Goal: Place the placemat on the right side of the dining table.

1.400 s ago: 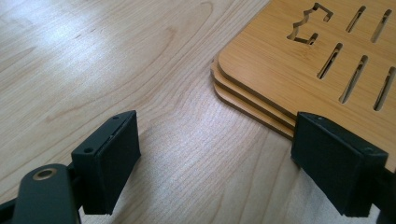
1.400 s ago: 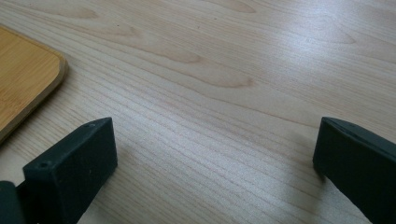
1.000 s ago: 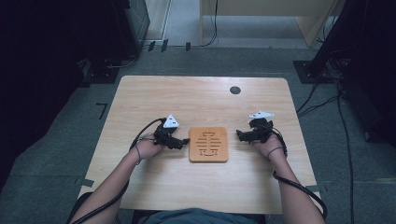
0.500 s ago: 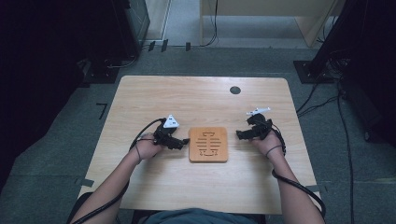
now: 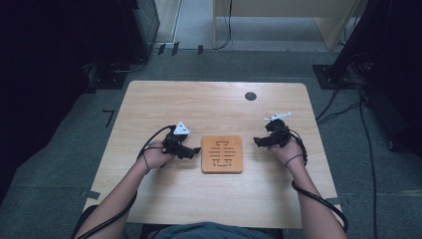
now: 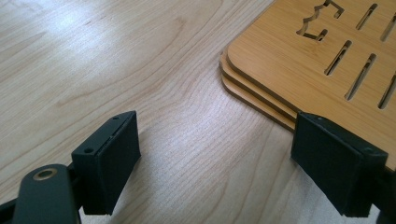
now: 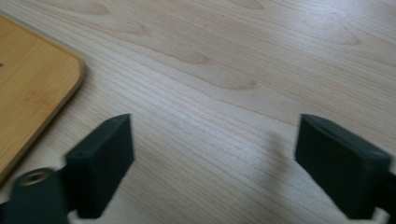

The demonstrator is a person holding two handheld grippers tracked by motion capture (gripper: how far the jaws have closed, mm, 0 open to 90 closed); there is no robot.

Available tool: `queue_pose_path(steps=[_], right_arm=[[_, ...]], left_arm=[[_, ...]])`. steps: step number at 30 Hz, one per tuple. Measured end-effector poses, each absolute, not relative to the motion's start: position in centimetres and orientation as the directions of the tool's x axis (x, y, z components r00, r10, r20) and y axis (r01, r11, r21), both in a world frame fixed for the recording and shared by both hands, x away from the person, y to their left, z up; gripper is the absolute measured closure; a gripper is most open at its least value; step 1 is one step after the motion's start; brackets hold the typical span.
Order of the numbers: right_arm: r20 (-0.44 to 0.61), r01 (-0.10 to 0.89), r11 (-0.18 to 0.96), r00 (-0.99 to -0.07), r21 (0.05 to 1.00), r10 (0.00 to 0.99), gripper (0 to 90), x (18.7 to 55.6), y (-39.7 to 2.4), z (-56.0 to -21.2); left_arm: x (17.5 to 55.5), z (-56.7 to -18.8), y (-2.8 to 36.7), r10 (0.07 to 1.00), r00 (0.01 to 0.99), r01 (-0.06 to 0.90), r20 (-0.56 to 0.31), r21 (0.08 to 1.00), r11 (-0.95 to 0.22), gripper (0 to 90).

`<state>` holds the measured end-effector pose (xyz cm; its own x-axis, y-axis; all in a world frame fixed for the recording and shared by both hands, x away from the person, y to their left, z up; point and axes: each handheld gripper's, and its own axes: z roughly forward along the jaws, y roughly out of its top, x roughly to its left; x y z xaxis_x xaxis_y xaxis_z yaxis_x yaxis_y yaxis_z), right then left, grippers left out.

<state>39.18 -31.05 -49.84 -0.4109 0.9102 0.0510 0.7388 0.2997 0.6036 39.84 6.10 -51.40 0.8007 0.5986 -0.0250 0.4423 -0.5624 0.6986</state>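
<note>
Wooden trivets (image 5: 222, 154), stacked in three layers with slots cut in the top one, lie at the middle of the table (image 5: 209, 107), between your two hands. Your left gripper (image 5: 195, 152) waits just beside the stack's left edge, jaws apart. Your right gripper (image 5: 257, 141) is near its right edge, jaws just closing a little, nothing between them.
</note>
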Motion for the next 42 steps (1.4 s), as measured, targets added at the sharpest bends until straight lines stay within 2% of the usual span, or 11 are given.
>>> queue_pose_path(steps=[4, 10, 34, 42], right_arm=[[0.064, 0.738, 0.295, -0.416, 0.607, 0.907, 15.6, 39.1, -30.9, -49.7], [0.069, 0.735, 0.315, -0.44, 0.601, 0.895, 21.6, 38.8, -30.4, -49.4], [0.097, 0.756, 0.31, -0.44, 0.576, 0.893, 22.4, 38.4, -29.0, -49.3], [0.092, 0.748, 0.337, -0.466, 0.571, 0.88, 23.4, 38.2, -28.1, -49.1]], left_arm=[[39.8, -51.3, 6.2, 0.595, 0.804, 0.441, -0.023, 0.694, -0.569, 14.6], [39.7, -51.3, 6.2, 0.589, 0.808, 0.437, -0.017, 0.689, -0.579, 14.5], [39.5, -51.1, 6.4, 0.58, 0.815, 0.434, -0.015, 0.678, -0.593, 14.5], [39.4, -51.0, 6.5, 0.581, 0.813, 0.443, -0.022, 0.672, -0.594, 14.5]])
